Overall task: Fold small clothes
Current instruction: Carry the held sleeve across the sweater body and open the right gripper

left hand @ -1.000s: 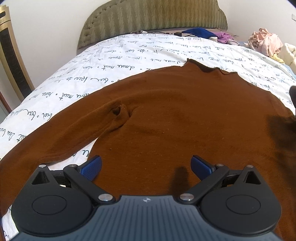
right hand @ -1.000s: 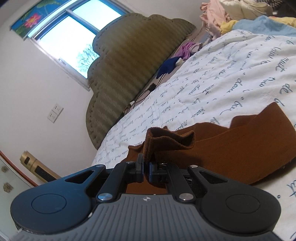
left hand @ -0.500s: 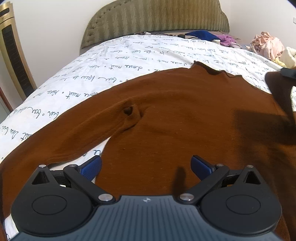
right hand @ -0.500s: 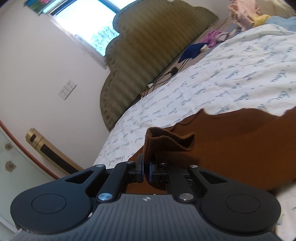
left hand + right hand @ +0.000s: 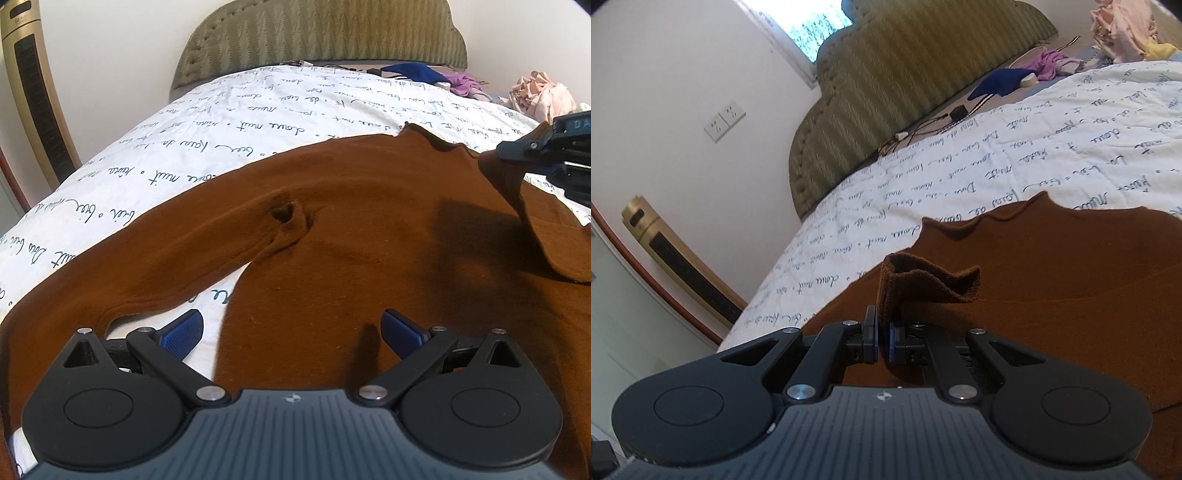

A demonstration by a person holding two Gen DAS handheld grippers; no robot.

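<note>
Brown knit cuff pinched in right tool [image 5: 882, 341]; left tool [image 5: 291, 332] spread, empty, over the sweater [image 5: 351, 251] – flat mid-bed [image 5: 258, 110], sleeve toward the left edge. Soft, light, floppy – best gripped at cuffs or hem.

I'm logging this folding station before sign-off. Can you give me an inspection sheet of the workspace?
Surface: bed sheet, white with script print.
Job's things: brown sweater spread flat, one sleeve out to the side.
Clutter: blue cloth, purple cloth, pink clothes pile near the headboard.
Grippers: left gripper open above the sweater; right gripper shut on the sweater's cuff.
Cables: cords by the headboard.
Surroundings: wall sockets, gold tower appliance, window.
</note>
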